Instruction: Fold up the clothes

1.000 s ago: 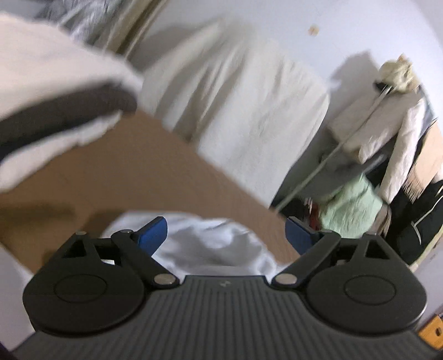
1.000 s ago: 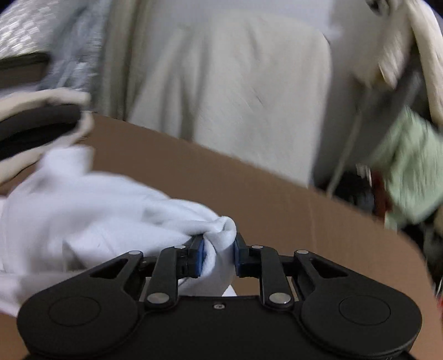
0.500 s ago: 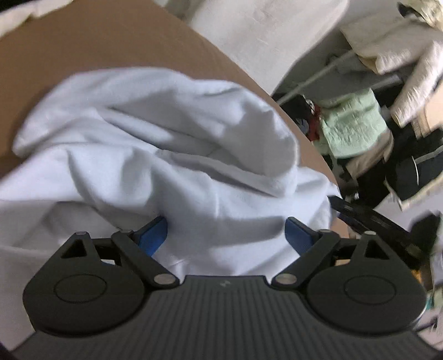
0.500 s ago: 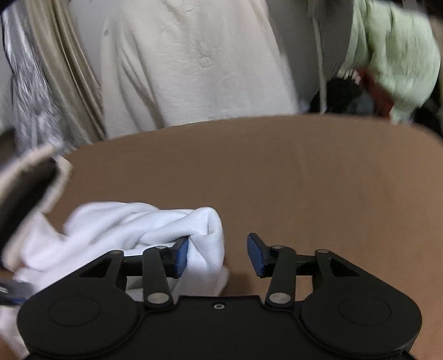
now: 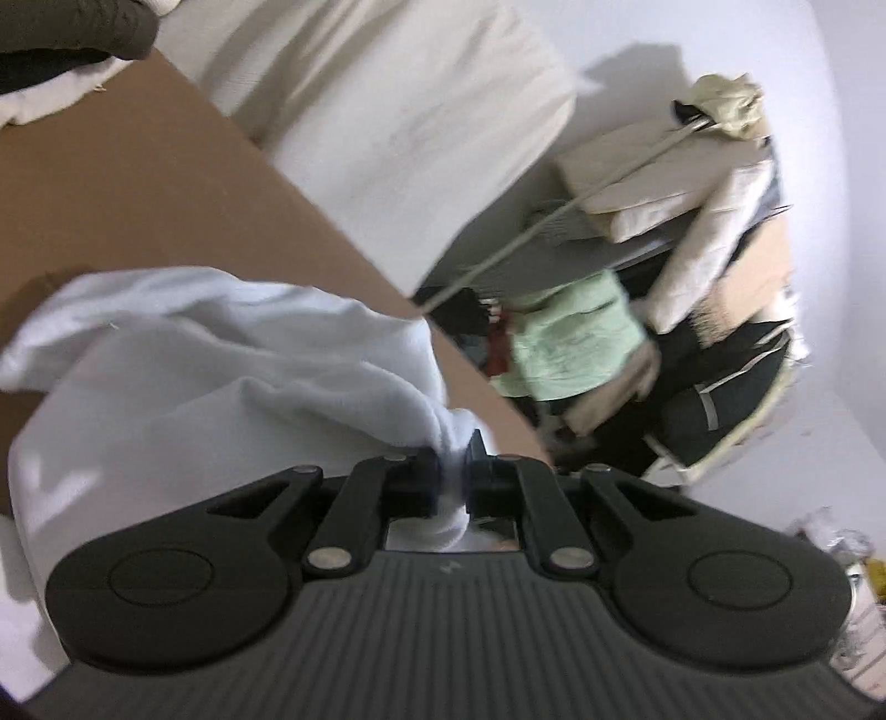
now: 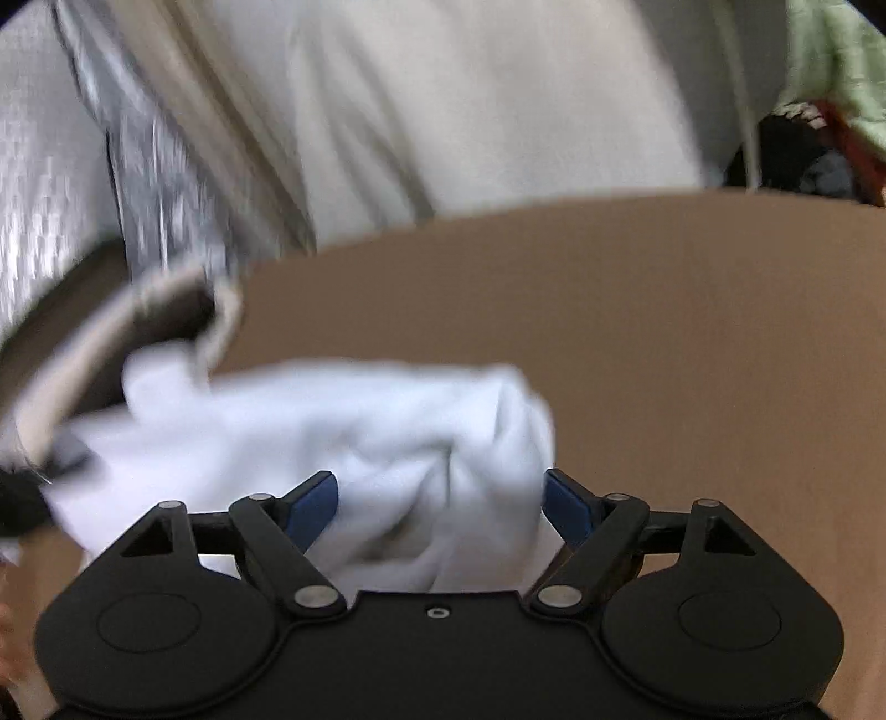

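Two hand-held grippers work a crumpled white cotton garment (image 5: 232, 382) on a brown bench (image 5: 138, 183).
Left hand-held gripper (image 5: 451, 476) pinches a bunched fold; right hand-held gripper (image 6: 440, 498) is spread wide around the garment.

- A lived-in room of a home, used for sorting laundry.
- A brown table (image 5: 138, 183) fills the foreground, with a stack of folded clothes (image 5: 61, 50) at 10 o'clock.
- A cream cloth cover (image 5: 398, 111) is draped over furniture at 12 o'clock.
- A cluttered heap of jackets and garments (image 5: 692, 266) lies against the pale wall at 2 o'clock.
- A silvery curtain (image 6: 66, 155) hangs at 10 o'clock in the right wrist view.
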`<state>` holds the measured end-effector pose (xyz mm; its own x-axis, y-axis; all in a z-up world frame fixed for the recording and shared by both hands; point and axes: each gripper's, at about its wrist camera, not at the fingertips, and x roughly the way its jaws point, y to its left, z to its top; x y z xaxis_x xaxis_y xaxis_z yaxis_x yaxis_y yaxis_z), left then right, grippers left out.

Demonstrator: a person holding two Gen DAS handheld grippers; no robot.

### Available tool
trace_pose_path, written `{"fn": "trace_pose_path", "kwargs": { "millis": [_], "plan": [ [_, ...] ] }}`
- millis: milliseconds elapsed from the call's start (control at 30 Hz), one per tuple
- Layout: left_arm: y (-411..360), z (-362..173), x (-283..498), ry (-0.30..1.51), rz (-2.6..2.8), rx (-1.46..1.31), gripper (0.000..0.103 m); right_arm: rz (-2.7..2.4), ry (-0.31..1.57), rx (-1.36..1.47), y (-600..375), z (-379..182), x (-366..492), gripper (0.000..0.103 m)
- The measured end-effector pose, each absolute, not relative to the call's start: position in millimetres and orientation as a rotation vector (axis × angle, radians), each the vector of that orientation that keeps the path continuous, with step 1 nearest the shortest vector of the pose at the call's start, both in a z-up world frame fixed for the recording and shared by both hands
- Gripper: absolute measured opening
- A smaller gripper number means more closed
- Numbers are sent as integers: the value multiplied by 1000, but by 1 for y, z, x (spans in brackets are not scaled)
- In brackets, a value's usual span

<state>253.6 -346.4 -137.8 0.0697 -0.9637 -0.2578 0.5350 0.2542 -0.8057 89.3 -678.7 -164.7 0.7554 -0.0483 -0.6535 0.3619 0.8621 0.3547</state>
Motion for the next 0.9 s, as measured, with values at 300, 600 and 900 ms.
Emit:
{"fn": "trace_pose_path", "kwargs": {
  "millis": [300, 600, 900],
  "plan": [
    [-350, -139, 237, 959, -1311, -650, 7, -51, 656, 325, -617, -138, 64, 75],
    [-369, -122, 225, 922, -1390, -551, 7, 24, 494, 123, -549, -114, 23, 75],
    [-375, -112, 209, 891, -1454, -484, 7, -20, 479, -92, -499, -122, 47, 80]
  ]
}}
